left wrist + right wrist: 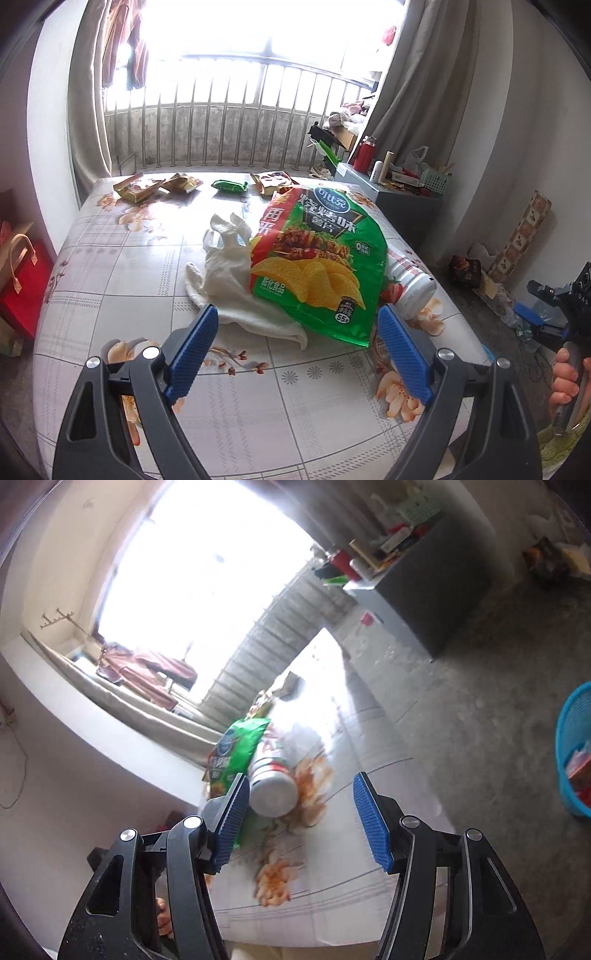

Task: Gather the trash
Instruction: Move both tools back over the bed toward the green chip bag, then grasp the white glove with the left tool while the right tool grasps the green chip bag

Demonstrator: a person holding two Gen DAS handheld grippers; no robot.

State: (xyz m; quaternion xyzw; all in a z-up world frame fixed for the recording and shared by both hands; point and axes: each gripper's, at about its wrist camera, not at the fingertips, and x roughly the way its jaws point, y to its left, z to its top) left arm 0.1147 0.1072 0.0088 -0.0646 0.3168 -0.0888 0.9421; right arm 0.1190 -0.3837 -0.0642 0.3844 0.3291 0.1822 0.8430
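Left gripper (297,354): jaws spread wide, nothing pinched. Between and just beyond the blue pads (192,350), a flower-patterned table cover (295,406) is seen bare. Past the fingertips a white cloth (236,288) is spread flat, and a large green chip bag (317,258) is laid over its right edge, its lower corner reaching toward the right pad. A white strawberry-print canister (410,284) is lying on its side, partly tucked under the bag's right edge.

Right gripper (297,819): jaws apart, nothing held. The canister (273,786) is viewed end-on, its lid just beside the left pad's tip and ahead of the gap, not touched as far as can be told. The chip bag (236,753) is seen behind it. A blue plastic basket (572,746) stands on the floor at the right edge.

Farther off: small gold snack wrappers (140,186) and a green wrapper (229,185) are scattered along the far table edge; a cluttered grey cabinet (406,199) stands right; a railed window (236,110) lies beyond.
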